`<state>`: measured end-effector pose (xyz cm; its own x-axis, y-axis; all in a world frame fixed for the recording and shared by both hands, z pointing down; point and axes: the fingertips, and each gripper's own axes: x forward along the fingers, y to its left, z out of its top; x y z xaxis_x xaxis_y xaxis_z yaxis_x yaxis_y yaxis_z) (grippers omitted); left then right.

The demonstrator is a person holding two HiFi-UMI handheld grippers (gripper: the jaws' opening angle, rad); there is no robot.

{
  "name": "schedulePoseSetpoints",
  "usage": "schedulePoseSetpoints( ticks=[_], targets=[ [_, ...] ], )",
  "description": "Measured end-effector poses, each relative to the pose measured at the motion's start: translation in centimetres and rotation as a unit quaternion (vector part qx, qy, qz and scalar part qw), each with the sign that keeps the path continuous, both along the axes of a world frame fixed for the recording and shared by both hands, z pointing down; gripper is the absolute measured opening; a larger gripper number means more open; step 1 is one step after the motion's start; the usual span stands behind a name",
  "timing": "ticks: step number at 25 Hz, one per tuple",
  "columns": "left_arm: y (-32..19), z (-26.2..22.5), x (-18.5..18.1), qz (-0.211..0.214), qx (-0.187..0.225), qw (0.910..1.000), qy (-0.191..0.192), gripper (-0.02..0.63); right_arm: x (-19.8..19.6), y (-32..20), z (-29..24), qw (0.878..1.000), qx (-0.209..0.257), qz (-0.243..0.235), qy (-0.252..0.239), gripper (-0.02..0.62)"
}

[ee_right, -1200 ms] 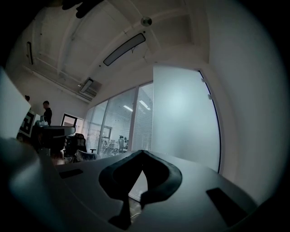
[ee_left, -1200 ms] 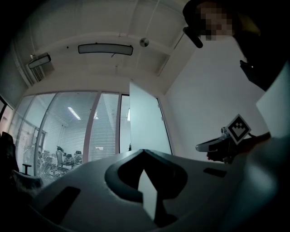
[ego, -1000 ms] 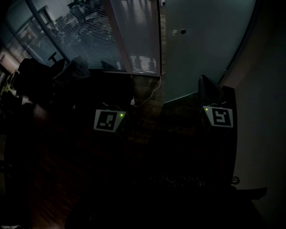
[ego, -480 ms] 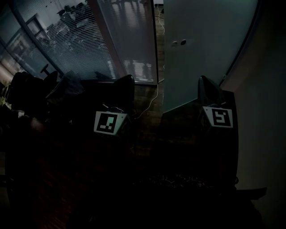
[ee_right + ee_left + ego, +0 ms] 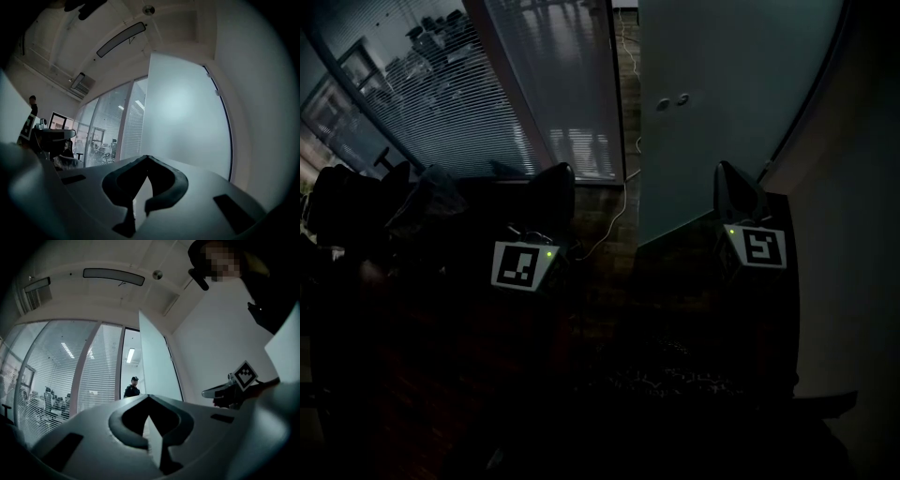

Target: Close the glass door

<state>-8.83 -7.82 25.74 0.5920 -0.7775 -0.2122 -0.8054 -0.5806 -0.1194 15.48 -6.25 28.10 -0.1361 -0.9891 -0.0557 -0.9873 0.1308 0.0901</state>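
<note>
The frosted glass door (image 5: 727, 103) stands ajar ahead, with two round fittings (image 5: 672, 101) near its free edge. The head view is very dark. In it my left gripper (image 5: 557, 174) points at the gap beside the door, and its jaws are shut and empty. My right gripper (image 5: 730, 174) is aimed at the lower part of the door, close to it; whether it touches I cannot tell. The right gripper view has its shut, empty jaws (image 5: 147, 158) before the pale door (image 5: 187, 112). From the left gripper (image 5: 148, 396) the door's edge (image 5: 154, 366) shows.
A glass partition with blinds (image 5: 497, 84) runs to the left of the doorway. Dark chairs (image 5: 412, 202) stand at the left, and a white cable (image 5: 614, 217) lies on the floor. A plain wall (image 5: 853, 234) closes the right side. A person (image 5: 132, 386) stands beyond the opening.
Both grippers and the head camera have come nearer to the door and partition, which now look larger. Both pairs of jaws stay shut.
</note>
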Motion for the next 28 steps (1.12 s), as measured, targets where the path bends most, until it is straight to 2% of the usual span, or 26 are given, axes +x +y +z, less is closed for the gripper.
schedulePoseSetpoints(
  ticks=[13, 16, 18, 20, 28],
  targets=[
    [-9.0, -0.1, 0.8, -0.026, 0.009, 0.9996, -0.009, 0.002, 1.3, -10.7, 1.3, 0.999, -0.006, -0.031, 0.013, 0.003],
    [-10.8, -0.3, 1.6, -0.023, 0.014, 0.9995, -0.014, 0.002, 1.1, -12.7, 1.8, 0.998, -0.014, -0.055, 0.008, 0.006],
    [-11.8, -0.1, 1.9, -0.022, 0.011, 0.9996, -0.015, 0.002, 0.7, -13.9, 2.6, 0.997, -0.029, -0.076, 0.006, 0.080],
    [-12.7, 0.2, 2.2, -0.022, 0.006, 0.9996, -0.016, 0.002, 0.5, -15.2, 3.5, 0.995, -0.047, -0.086, 0.006, 0.124],
    [-15.4, 0.7, 2.4, -0.031, 0.000, 0.9993, -0.020, 0.002, 1.0, -19.7, 6.3, 0.993, -0.083, -0.081, 0.006, 0.135]
  ],
)
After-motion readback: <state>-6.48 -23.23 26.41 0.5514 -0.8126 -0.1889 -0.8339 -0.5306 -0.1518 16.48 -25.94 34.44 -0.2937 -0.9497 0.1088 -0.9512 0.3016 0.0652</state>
